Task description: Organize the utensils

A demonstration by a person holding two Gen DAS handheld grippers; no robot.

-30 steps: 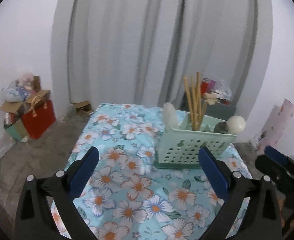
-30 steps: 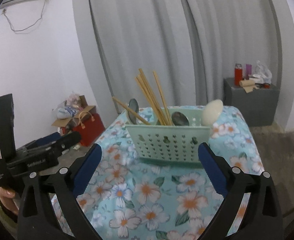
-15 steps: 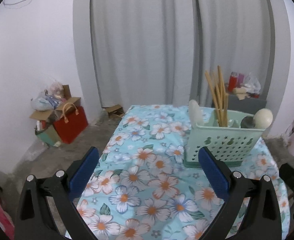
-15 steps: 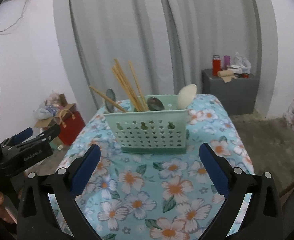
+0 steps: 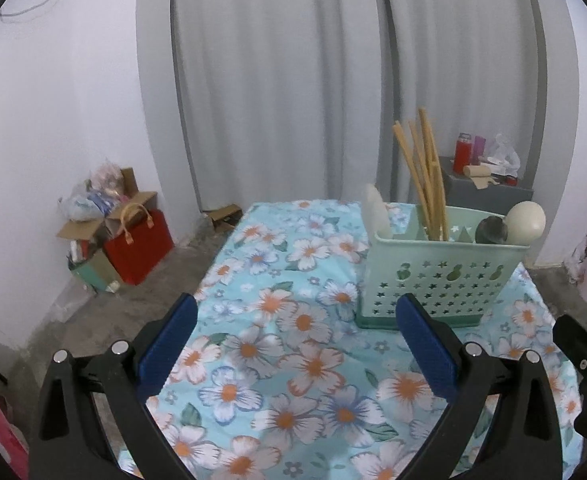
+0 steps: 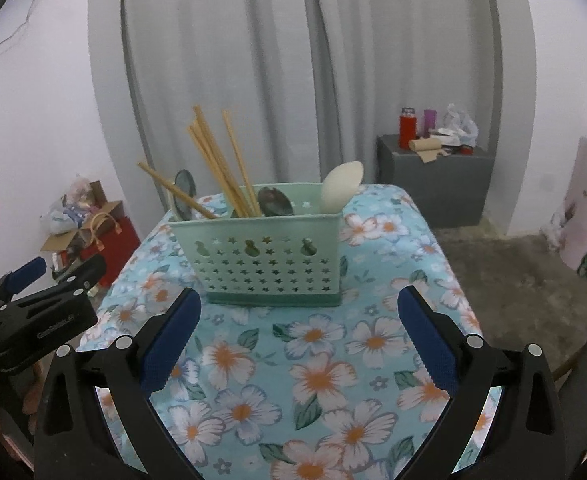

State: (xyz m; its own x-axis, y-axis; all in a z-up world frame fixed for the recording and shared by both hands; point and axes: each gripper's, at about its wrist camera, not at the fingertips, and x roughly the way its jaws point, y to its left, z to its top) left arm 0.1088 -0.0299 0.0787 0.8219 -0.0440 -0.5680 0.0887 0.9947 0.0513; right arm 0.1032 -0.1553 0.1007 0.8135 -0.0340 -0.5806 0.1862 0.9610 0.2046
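Both our views swung since earlier, mint-green perforated plastic utensil caddy (image 6: 271, 262) ahead, left gripper (image 5: 297, 344) and right gripper (image 6: 299, 338) spread wide, empty, short of caddy.

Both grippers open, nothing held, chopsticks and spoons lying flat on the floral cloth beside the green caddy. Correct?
Not quite. The chopsticks and spoons stand inside the green caddy, not on the floral cloth; the right wrist view shows it. The left gripper and right gripper are open and empty.

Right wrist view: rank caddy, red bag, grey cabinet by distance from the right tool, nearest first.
From the right tool:
1. Caddy, straight ahead on the table.
2. Red bag, on the floor, left.
3. Grey cabinet, back right by the curtain.
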